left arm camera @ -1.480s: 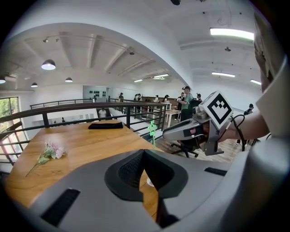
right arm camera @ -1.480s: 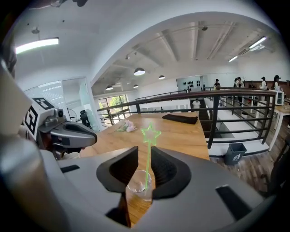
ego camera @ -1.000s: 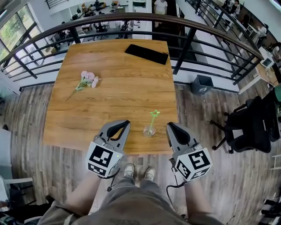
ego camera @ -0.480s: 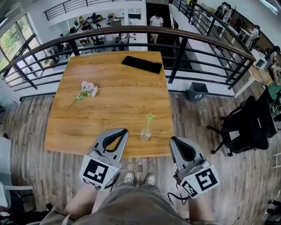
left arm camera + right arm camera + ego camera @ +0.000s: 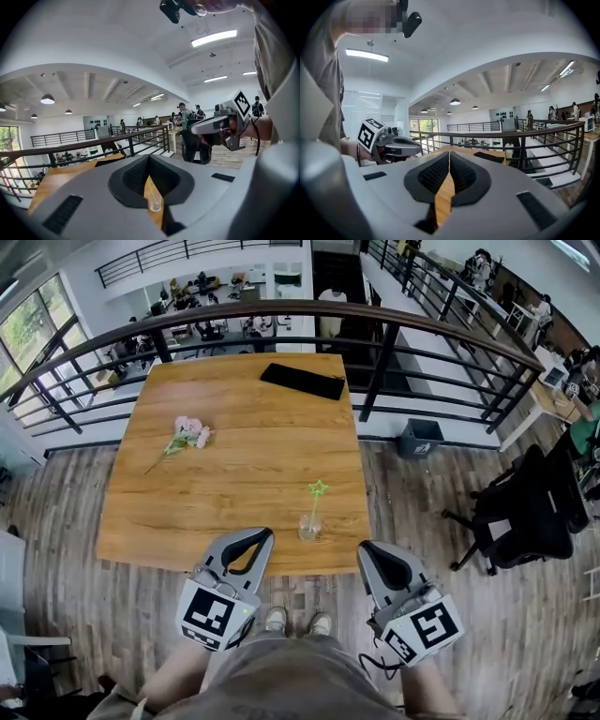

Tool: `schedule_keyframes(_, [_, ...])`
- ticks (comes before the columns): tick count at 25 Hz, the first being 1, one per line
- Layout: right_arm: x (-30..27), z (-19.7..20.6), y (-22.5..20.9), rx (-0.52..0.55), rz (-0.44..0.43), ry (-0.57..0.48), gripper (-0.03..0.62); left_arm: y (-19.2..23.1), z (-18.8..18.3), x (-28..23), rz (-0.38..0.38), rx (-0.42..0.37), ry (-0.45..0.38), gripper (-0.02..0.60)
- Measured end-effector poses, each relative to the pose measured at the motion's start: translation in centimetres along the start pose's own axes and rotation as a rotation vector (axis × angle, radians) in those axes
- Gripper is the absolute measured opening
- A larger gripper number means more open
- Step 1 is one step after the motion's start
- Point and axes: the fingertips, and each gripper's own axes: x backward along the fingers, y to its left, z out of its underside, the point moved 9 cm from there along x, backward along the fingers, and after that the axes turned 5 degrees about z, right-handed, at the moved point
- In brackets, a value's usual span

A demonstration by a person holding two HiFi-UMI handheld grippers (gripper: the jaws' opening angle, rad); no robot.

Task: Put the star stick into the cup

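I see the star stick (image 5: 315, 507) standing in the cup (image 5: 308, 530) near the front edge of the table (image 5: 234, 474), betw. my two grippers but touching neither. Its long axis is close to upright, star end up, leaning slightly away from me and to the right. L gripper (image 5: 260, 536) and R gripper (image 5: 367, 549) both have jaws pressed together w/ nothing in them.

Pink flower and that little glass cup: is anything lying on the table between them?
No. In the head view, only bare wooden table separates the pink flower from the cup holding the star stick.
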Motion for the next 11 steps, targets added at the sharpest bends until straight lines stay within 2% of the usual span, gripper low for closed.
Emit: schedule_keyframes(11, [-0.12, -0.02, -0.68, 0.001, 0.007, 0.001, 0.034, 0.03, -0.07, -0.52, -0.004, 0.006, 0.0, 0.015])
